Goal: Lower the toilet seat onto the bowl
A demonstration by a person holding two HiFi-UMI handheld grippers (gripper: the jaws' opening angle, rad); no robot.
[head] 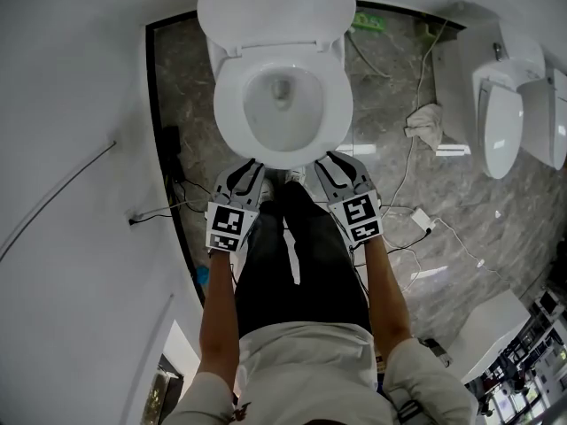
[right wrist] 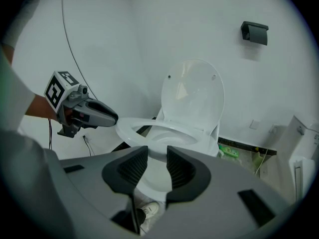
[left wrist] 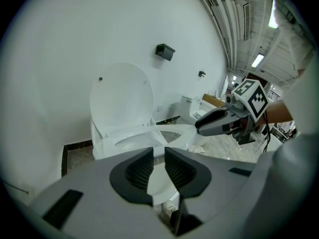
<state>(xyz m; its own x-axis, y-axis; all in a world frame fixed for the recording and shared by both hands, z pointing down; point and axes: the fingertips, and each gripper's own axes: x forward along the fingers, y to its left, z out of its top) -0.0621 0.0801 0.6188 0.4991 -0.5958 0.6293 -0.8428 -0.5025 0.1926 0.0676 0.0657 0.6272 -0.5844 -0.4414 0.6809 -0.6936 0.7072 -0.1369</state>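
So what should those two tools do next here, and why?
Probably just draw both back. The seat already seems to lie flat on the bowl, only the lid stands upright, and the left tool and right tool hover at its front, jaws apart, holding nothing.

The toilet seat point(head: 232, 104) and its lid point(head: 276, 7) look like smooth, glossy white plastic, and the bowl point(head: 282, 91) inside looks like shiny glazed ceramic. At the front of the toilet, my left gripper point(head: 248, 168) and my right gripper point(head: 335, 162) have matt grey plastic shells. My pads point(left wrist: 141, 169) are black, ribbed and dull, like rubber. Right of the toilet, the floor point(head: 461, 202) is polished veined stone, and a crumpled pale cloth point(head: 425, 122) lies there. Left of the toilet, the wall point(head: 80, 104) is white, smooth and matt.
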